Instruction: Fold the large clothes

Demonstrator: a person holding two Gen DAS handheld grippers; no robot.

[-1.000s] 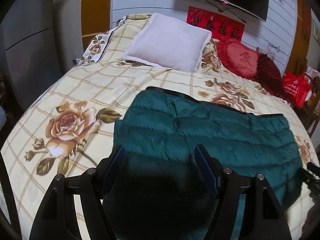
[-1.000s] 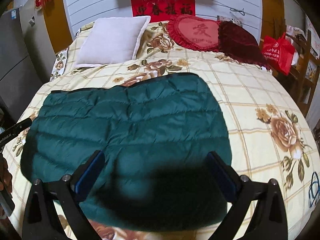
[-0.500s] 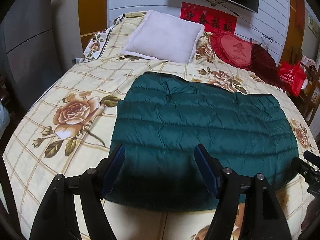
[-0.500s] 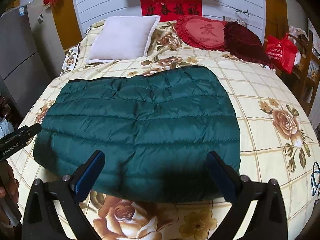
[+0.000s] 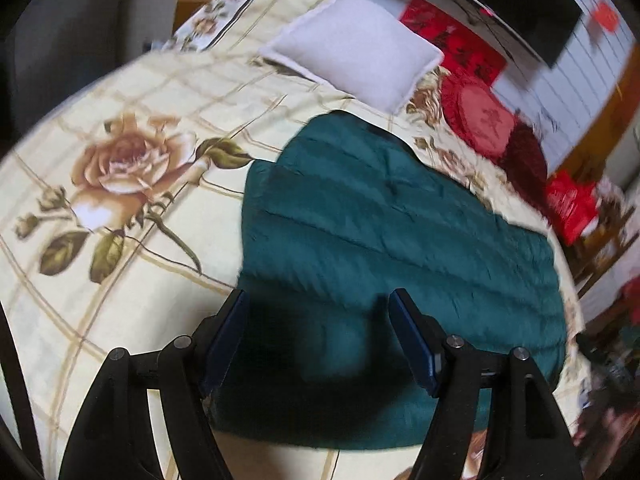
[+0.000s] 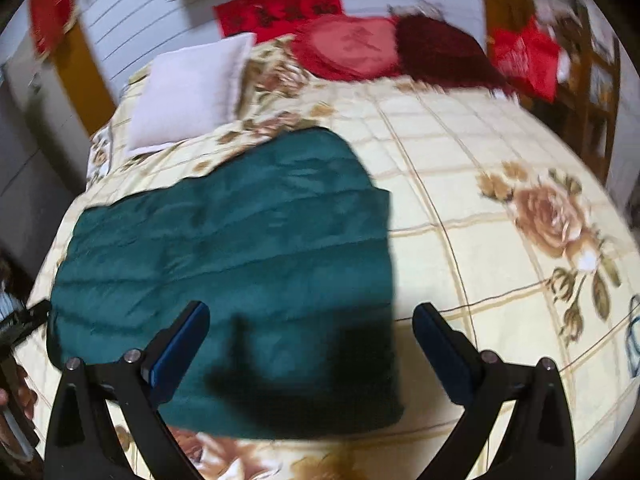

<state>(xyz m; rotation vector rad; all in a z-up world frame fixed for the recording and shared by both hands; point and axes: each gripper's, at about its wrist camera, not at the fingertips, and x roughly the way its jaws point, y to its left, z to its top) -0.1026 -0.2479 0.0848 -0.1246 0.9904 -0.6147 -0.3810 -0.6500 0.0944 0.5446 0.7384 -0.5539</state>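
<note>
— Where is our green jacket (image 5: 400,240)?
— Flat on the flowery bed cover (image 5: 120,280), long way going across, bare cover all around it.
— And our claws?
— The left gripper (image 5: 318,320) and right gripper (image 6: 311,332) hang spread wide above its near edge, holding nothing.
— Anything fuzzy?
— Both views are blurry; our shadows hide the near edge.

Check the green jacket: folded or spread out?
Folded: the green jacket lies flat on the bedspread as one compact block, no sleeves showing.
</note>
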